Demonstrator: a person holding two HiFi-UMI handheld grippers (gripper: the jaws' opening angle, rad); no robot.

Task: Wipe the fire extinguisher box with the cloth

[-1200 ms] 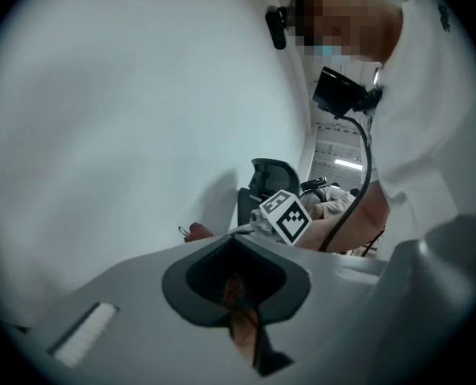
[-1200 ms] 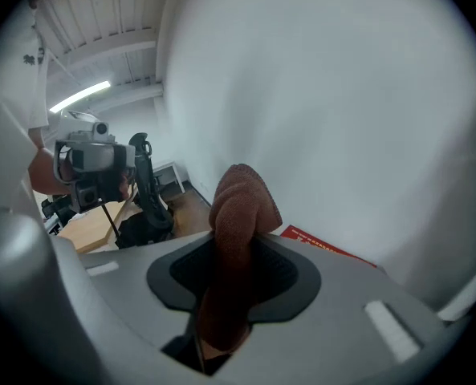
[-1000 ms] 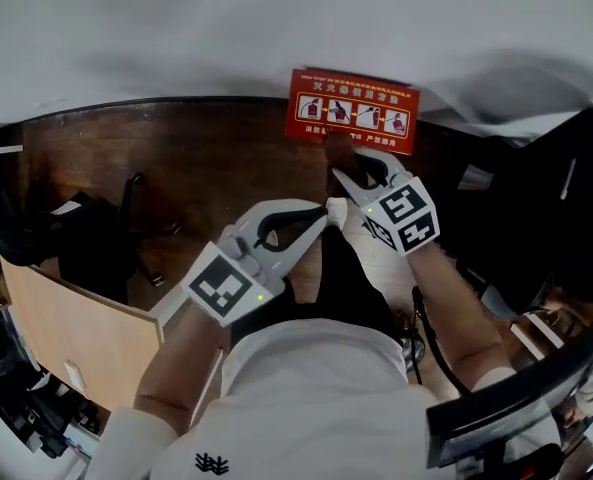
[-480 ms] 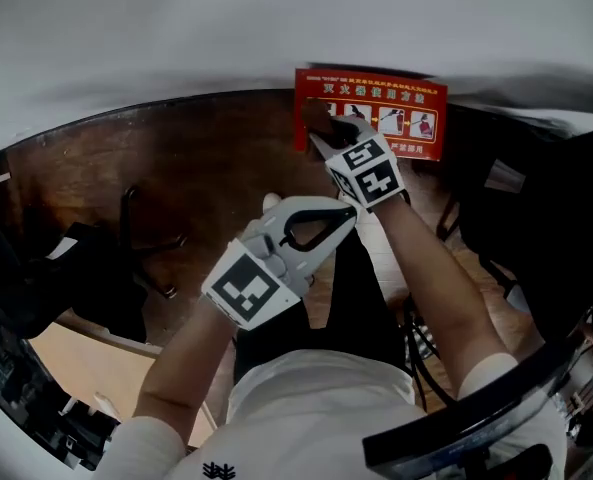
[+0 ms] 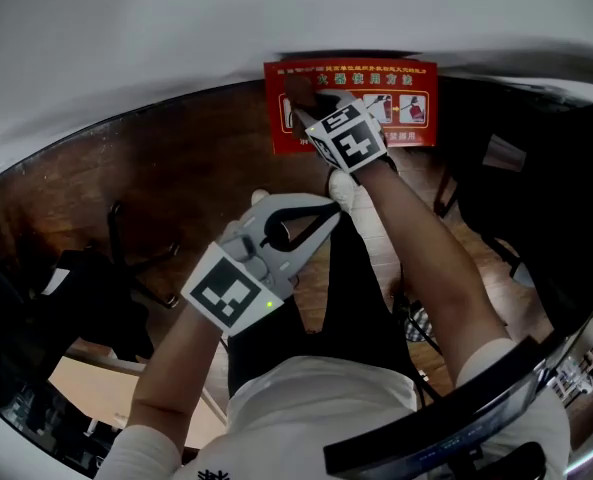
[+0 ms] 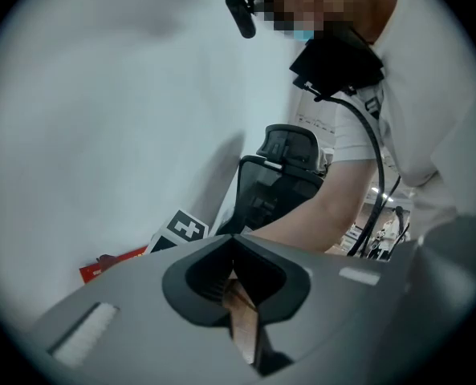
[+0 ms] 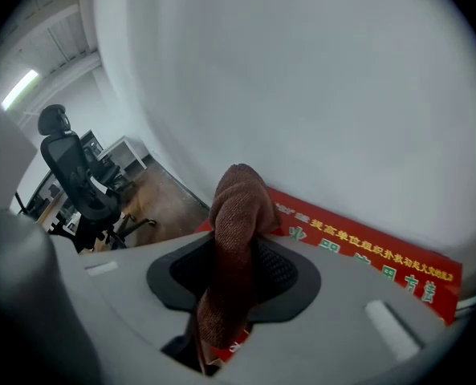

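The red fire extinguisher box with printed instructions stands against the white wall. My right gripper is shut on a brown cloth and presses it against the box's upper left part. In the right gripper view the cloth sticks up from between the jaws of the right gripper, in front of the red box. My left gripper hangs lower, in front of my body, shut with nothing in it. In the left gripper view the left gripper points toward the wall and the person's arm.
A dark wooden floor runs along the wall. Black office chairs stand at the right and a chair base at the left. An office chair also shows in the right gripper view, and another chair in the left gripper view.
My right gripper carried the cloth from below the box up onto its red face and toward its left part. The left gripper stayed shut in about the same place.
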